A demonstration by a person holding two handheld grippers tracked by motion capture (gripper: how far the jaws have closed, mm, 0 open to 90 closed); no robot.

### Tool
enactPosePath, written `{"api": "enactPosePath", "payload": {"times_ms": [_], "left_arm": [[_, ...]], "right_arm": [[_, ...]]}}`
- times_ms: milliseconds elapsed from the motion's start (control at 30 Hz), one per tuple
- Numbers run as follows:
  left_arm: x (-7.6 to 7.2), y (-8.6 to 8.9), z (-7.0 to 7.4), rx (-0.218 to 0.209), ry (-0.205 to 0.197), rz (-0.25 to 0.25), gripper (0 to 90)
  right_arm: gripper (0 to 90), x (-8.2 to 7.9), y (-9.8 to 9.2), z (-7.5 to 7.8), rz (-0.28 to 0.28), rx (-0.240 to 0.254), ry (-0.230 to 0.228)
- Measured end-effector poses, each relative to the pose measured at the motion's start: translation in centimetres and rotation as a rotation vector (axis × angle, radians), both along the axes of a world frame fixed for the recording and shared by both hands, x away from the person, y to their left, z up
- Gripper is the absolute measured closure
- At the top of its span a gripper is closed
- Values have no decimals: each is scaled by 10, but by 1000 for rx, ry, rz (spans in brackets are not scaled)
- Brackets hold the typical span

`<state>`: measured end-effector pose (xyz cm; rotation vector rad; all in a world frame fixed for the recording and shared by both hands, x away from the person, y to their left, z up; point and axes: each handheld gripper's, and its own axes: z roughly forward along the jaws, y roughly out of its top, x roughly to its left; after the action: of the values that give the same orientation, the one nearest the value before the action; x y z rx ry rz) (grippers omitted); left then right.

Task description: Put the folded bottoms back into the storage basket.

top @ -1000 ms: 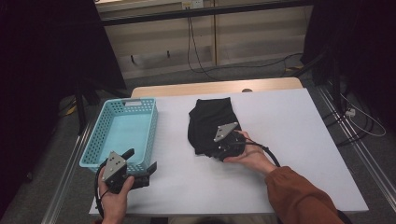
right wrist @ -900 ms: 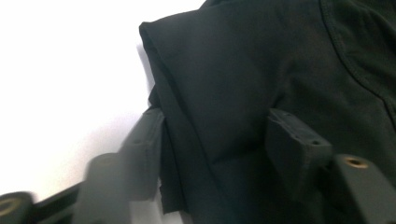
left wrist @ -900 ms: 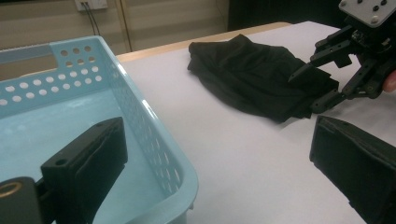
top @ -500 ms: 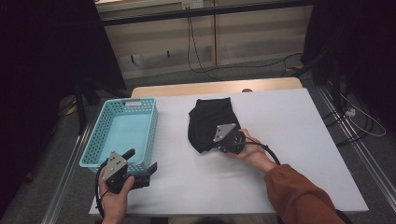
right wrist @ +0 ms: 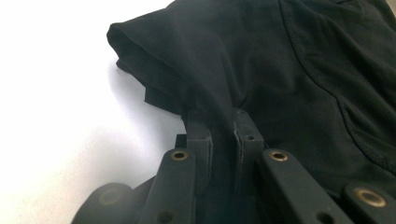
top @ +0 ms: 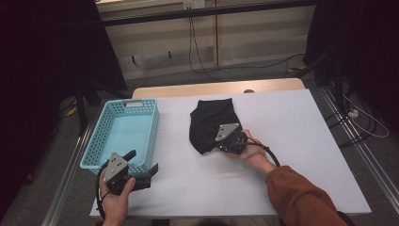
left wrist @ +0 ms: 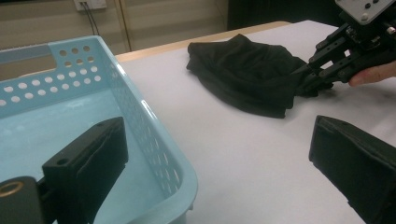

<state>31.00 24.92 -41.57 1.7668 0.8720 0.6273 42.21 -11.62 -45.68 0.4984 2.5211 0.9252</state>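
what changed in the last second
The right tool has just closed its jaws on the near edge of the black cloth, pinching a fold between them. Neither hand moved across the table. The left tool is as before, open beside the basket; the cloth lies where it did.

- a white table (top: 301,155) takes up the middle of the room, with a strip of pale wood (top: 221,88) along its far edge.
- behind it runs a low beige wall (top: 211,42) of panels, lit brighter than the rest.
- black cables (top: 195,44) hang down the wall and trail over the grey floor (top: 263,70).
- a dark rail (top: 207,13) crosses above the panels.
- black curtains (top: 42,70) close off both sides, leaving them in deep shade.
- metal rails (top: 362,150) run along the floor at the right, beside a white plug (top: 352,113).
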Motion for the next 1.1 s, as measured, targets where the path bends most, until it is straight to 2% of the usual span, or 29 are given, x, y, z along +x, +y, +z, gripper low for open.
{"api": "enactPosePath", "payload": {"times_ms": [33, 267, 633, 1100], "left_arm": [[0, 0, 0, 2, 1, -1, 46], [-1, 1, 1, -3, -2, 4, 46], [-1, 1, 1, -7, -4, 7, 45], [-2, 0, 2, -22, -4, 9, 46]], "right_arm": [[814, 1, -3, 2, -10, 26, 19], [815, -1, -6, 10, -16, 78, 28], [815, -9, -9, 20, 9, 106, 41], [815, -23, -10, 19, 41, 104, 63]]}}
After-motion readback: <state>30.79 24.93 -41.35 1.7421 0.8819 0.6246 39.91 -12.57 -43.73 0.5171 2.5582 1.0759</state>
